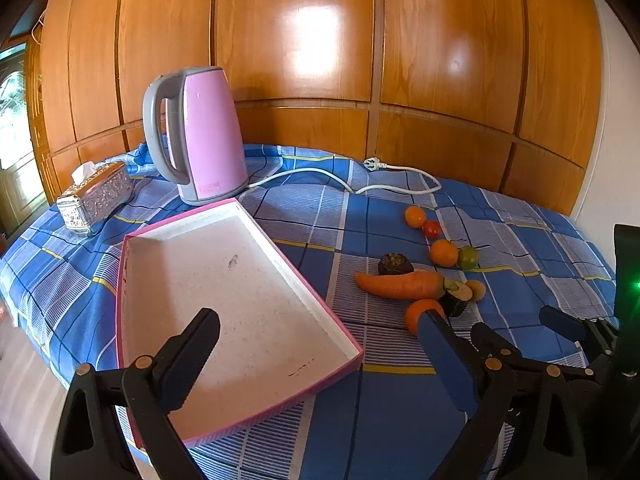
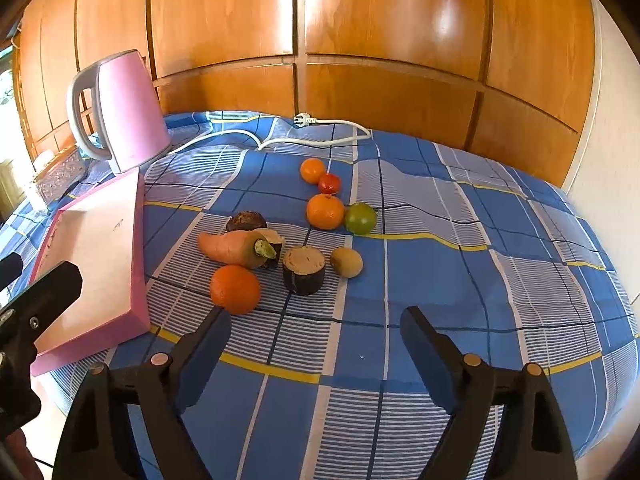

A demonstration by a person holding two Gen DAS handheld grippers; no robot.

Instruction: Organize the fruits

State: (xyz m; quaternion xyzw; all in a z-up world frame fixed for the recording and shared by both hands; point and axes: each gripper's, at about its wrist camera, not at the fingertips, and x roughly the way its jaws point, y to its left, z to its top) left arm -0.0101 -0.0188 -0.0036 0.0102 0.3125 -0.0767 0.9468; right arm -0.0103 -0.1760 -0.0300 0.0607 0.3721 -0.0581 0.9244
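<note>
Far left on the blue checked table (image 1: 400, 400) sat a tissue box (image 1: 96, 200), then a pink kettle (image 1: 204, 136) w/ white cord (image 1: 360, 178). In front lay a pink-rimmed tray (image 1: 340, 322), nothing in it. Left tongs (image 1: 320, 332) gaped wide over the tray's near end, gripping nothing. Right of the tray: carrot (image 2: 230, 248), near orange (image 2: 235, 289), cut dark stub (image 2: 304, 270), more oranges, a red & a green fruit (image 2: 361, 218), all on the cloth. Right tongs (image 2: 316, 330) stood open just short of the near orange, nothing btwn them.

pink kettle (image 1: 208, 132), small print, seemingly illegible
</note>
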